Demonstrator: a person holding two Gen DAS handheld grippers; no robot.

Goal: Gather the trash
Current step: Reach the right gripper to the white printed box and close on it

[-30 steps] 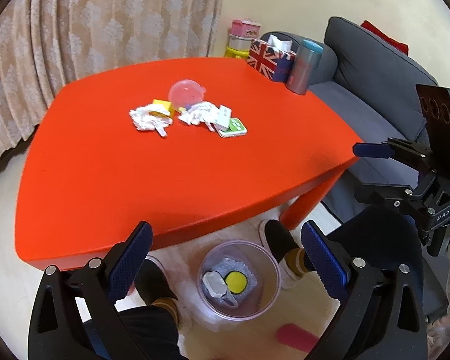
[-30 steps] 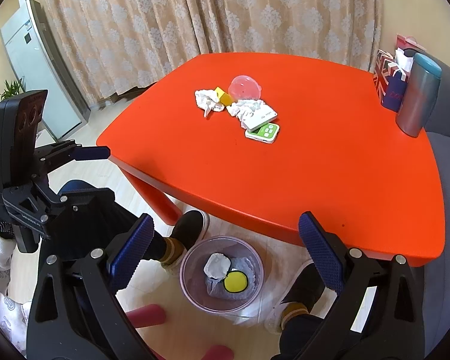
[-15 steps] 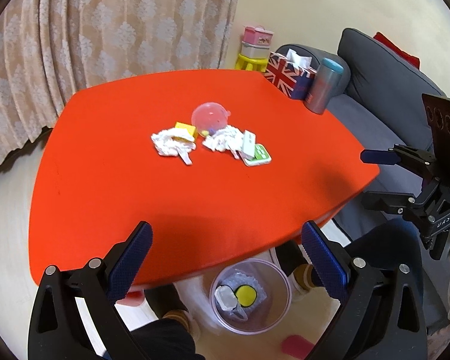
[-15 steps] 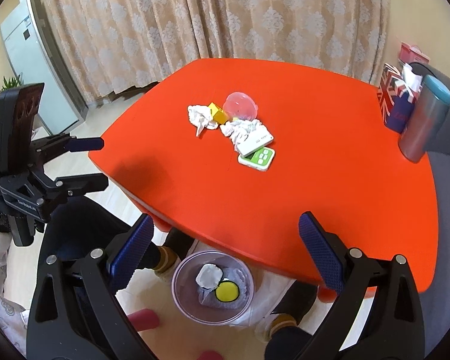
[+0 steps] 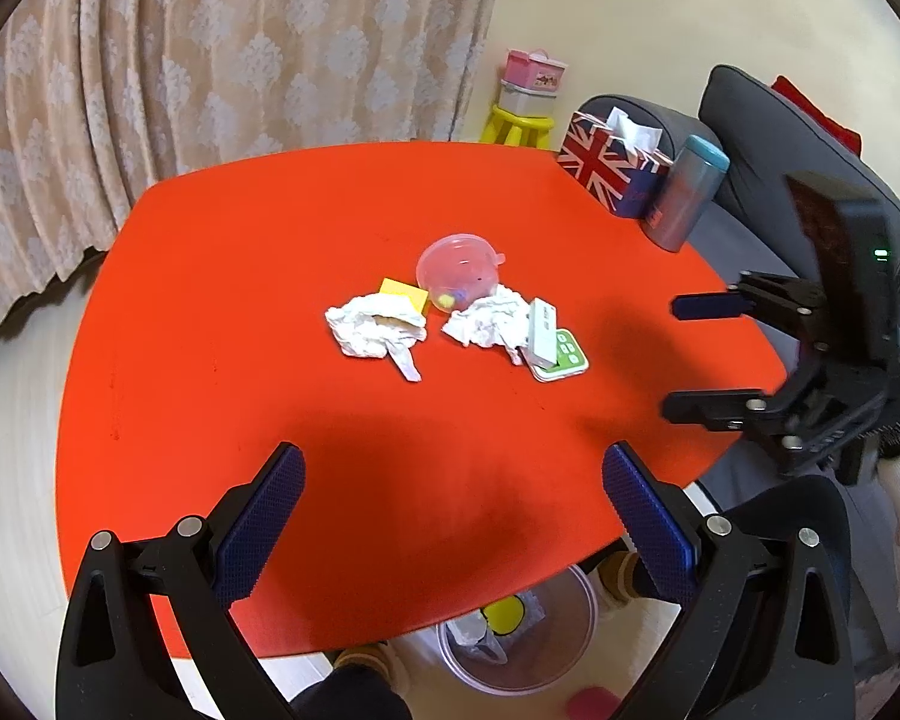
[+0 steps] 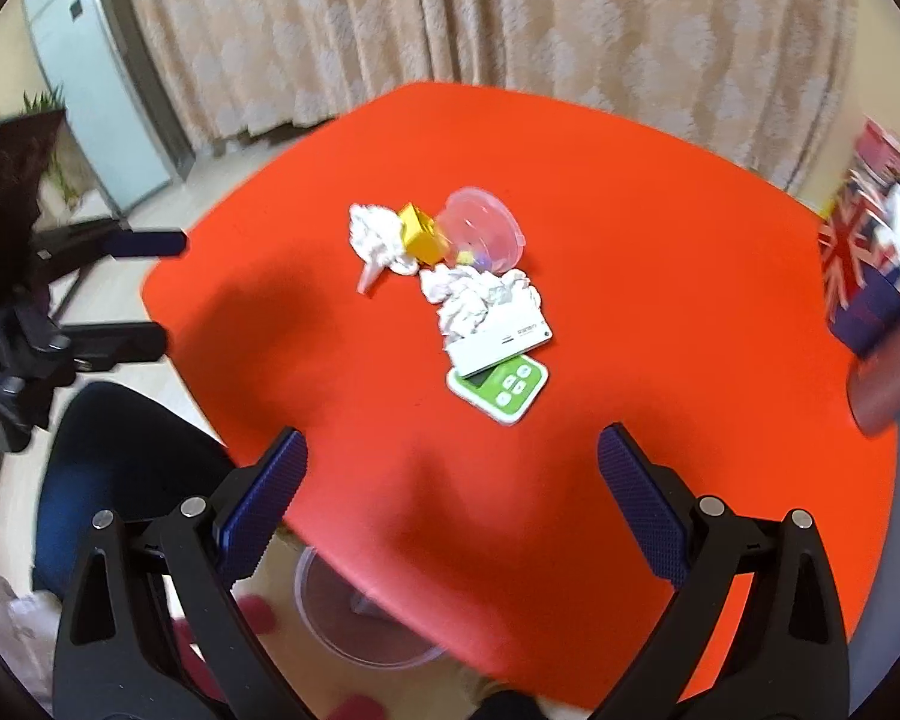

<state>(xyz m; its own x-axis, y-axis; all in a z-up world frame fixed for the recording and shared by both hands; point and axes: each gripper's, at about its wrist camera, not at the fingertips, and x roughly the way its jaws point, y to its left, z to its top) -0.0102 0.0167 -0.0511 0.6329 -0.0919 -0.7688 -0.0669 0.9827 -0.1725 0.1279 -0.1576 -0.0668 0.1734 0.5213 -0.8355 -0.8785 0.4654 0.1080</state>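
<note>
- My left tongs (image 5: 450,510) spread wide, nothing in them, hanging over the near edge of the red rounded counter (image 5: 222,276).
- My right tongs (image 6: 450,480) also gaping and empty, over the near edge on the other side; each pair shows at the side of the other's view.
- Trash sits bunched mid-counter, well ahead of both tongs: crumpled white tissue wad (image 5: 372,330) with a twisted tail, second crumpled white tissue wad (image 5: 489,321) just beside it.
- Small yellow box (image 6: 420,234) is touching the first wad; clear pink-tinted plastic lidded cup (image 5: 459,267) lies tipped behind it, small coloured bits inside.
- White flat carton (image 6: 501,339) rests partly on a green-and-white card pack (image 6: 501,387); the carton carries dark print, too small to read.
- Clear round plastic bin (image 5: 516,642) sits on the floor under the near counter edge, part hidden, with a yellow thing already inside.
- Step, as I judge it: reach phase, nothing picked. Next move calls for going forward and down onto one wad, closing on it, then carrying it to the bin.
- Union Jack tissue box (image 5: 612,171) and blue-capped grey tumbler (image 5: 684,201) stand at the far right corner; probably not trash. No legible brand anywhere.
</note>
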